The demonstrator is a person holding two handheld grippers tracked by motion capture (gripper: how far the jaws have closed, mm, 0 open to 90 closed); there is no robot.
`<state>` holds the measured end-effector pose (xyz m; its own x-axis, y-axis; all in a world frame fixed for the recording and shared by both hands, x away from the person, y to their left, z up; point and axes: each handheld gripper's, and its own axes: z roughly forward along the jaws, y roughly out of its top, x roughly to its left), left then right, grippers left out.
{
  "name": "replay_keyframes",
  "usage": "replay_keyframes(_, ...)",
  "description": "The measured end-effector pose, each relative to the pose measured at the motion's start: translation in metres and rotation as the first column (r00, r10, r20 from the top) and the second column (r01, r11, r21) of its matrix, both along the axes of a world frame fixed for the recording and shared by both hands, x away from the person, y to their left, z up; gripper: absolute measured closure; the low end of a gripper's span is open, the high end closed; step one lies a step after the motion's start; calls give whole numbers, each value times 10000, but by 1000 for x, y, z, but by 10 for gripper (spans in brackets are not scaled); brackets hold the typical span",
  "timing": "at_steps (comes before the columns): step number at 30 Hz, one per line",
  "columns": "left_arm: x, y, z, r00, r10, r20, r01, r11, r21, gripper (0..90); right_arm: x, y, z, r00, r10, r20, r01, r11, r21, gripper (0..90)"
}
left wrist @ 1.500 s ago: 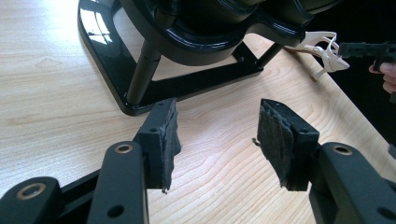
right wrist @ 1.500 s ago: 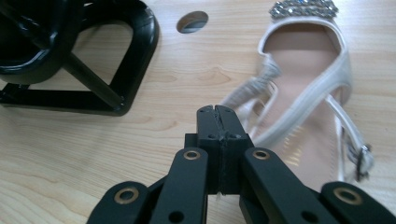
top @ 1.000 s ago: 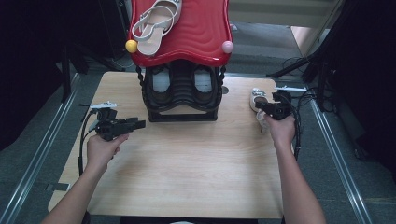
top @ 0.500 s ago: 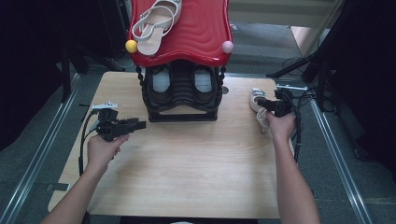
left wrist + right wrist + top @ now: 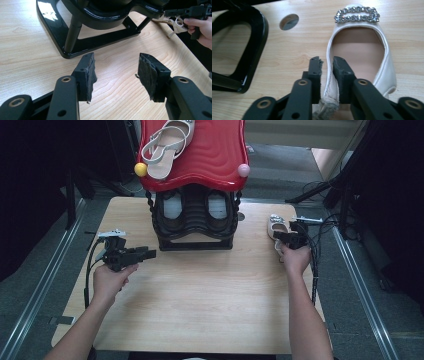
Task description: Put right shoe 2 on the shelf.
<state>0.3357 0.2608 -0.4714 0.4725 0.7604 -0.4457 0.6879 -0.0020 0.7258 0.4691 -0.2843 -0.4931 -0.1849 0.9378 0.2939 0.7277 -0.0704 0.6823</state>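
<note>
Pale wooden boards are forming the table (image 5: 200, 310), which is sitting between dark surroundings and grey floor rails. At the right side of it, the right gripper (image 5: 327, 62) is pinching the side wall of a cream shoe (image 5: 372, 65) near its heel, one jaw standing outside the shoe and the other inside its opening. That shoe is lying flat on the wood with its toe pointing away from the person, a sparkling buckle (image 5: 357, 14) sitting across the toe. In the high view the same shoe (image 5: 276, 226) is resting near the table's right edge, just beside the black shoe rack (image 5: 194, 227), and the right gripper (image 5: 289, 240) is meeting it at the near end.

Over on the left, the left gripper (image 5: 115, 72) is holding its jaws spread wide with bare wood between the pads, gripping nothing. It is hovering just in front of the rack's black base (image 5: 82, 42). From above, the left gripper (image 5: 145, 254) is pointing toward the rack from the table's left side.

Farther out, a red wavy tray (image 5: 210, 155) is topping the rack, carrying a second cream strappy shoe (image 5: 165, 142). A round hole (image 5: 289, 22) is showing in the tabletop between rack and shoe.
</note>
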Motion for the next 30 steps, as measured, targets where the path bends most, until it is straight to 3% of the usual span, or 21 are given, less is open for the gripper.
replay_keyframes(13, 1, 1, 0, 10000, 33, -36, -33, 10000, 11, 481, 1, -9, 5, 9992, -244, -330, 258, 9988, 422, 885)
replay_keyframes(19, 0, 1, 0, 10000, -4, -41, 4, 10000, 10, 480, 1, -14, 17, 9989, -367, -296, 399, 9928, 1130, 887)
replay_keyframes(23, 0, 0, 0, 10000, 26, -19, -26, 10000, -8, 480, 1, -15, 21, 9988, -260, -405, 343, 9750, 2196, 887)
replay_keyframes(30, 0, 2, 0, 10000, 22, 1, -22, 10000, 11, 480, 4, -7, 30, 9997, -9, -230, 82, 9480, 3181, 888)
